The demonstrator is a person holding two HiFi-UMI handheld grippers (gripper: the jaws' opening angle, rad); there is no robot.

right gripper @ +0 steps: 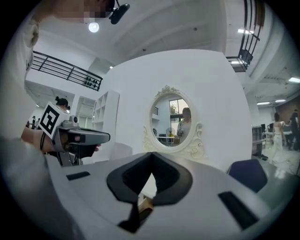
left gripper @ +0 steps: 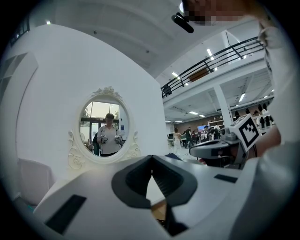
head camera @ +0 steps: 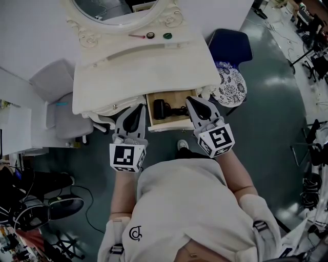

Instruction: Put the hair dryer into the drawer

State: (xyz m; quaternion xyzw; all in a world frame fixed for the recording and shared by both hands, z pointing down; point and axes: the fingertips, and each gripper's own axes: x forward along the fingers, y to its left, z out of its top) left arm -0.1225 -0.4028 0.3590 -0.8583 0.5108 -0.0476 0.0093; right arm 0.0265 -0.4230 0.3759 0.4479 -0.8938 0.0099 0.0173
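The black hair dryer (head camera: pixel 160 108) lies in the open wooden drawer (head camera: pixel 170 125) of the white dressing table (head camera: pixel 143 66), its cord (head camera: pixel 179 110) coiled beside it. My left gripper (head camera: pixel 138 108) is held level just left of the drawer, shut with nothing in it. My right gripper (head camera: pixel 191 100) sits at the drawer's right edge, also shut and holding nothing. In the left gripper view the jaws (left gripper: pixel 151 157) meet at the tips, and the right gripper (left gripper: pixel 220 148) shows alongside. In the right gripper view the jaws (right gripper: pixel 152 155) are closed, with the left gripper (right gripper: pixel 80 137) at the left.
An oval mirror (head camera: pixel 118 10) stands at the back of the table, with small jars (head camera: pixel 150 35) in front of it. A blue chair (head camera: pixel 230 46) and a patterned stool (head camera: pixel 229 87) stand to the right, a grey chair (head camera: pixel 64 112) to the left. Cables (head camera: pixel 36 204) lie on the floor.
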